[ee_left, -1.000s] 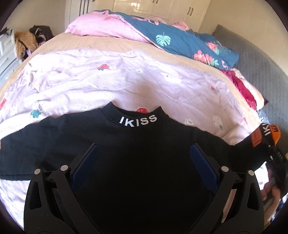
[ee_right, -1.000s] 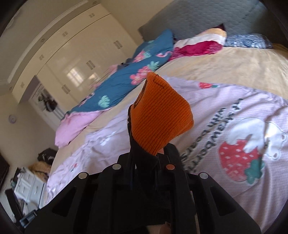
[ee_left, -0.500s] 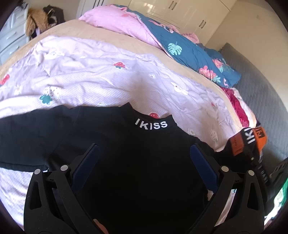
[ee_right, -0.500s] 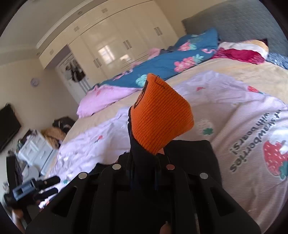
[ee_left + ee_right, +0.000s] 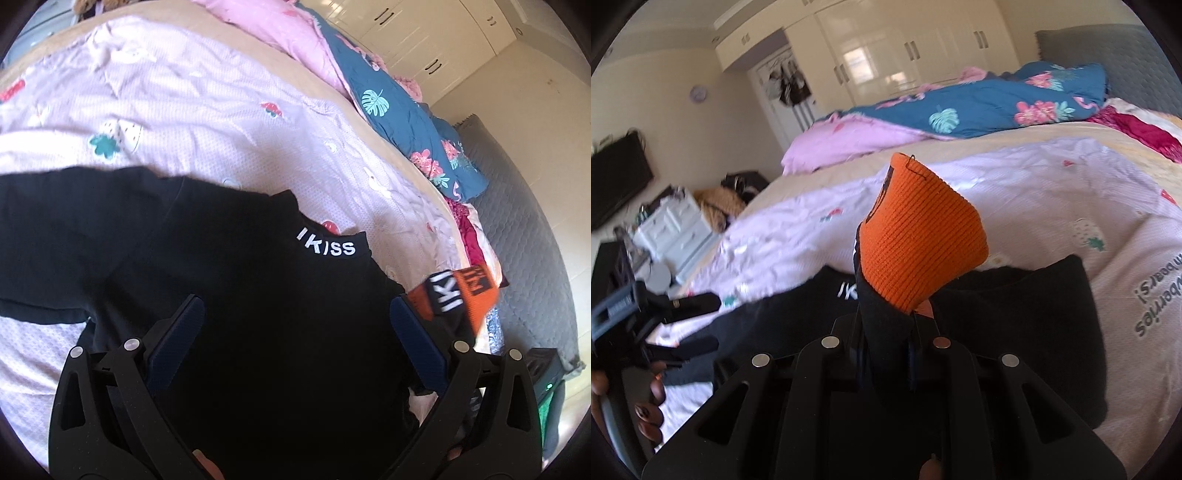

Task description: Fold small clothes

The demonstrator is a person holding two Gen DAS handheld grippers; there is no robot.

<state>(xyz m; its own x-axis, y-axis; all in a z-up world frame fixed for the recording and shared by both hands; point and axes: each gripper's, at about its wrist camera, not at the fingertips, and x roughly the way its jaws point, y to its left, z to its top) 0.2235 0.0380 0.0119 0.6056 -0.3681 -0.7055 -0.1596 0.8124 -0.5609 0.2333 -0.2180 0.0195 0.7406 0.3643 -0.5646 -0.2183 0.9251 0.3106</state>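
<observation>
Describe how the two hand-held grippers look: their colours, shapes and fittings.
The left hand-held gripper has a matte black frame with triangular cut-outs, round silver pivot pins and long dark blue ribbed pads. The right hand-held gripper has the same black frame and silver pins; one pin looks copper-coloured. No cables or sleeves are visible.

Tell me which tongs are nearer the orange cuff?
Right. The right tongs clamp the sleeve just below the orange cuff; the left tongs hang open over the shirt body, beside it.

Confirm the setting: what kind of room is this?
A home bedroom, almost certainly: a made bed with a padded grey headboard, a piled blue floral duvet, and glossy built-in wardrobes along the far wall.
</observation>
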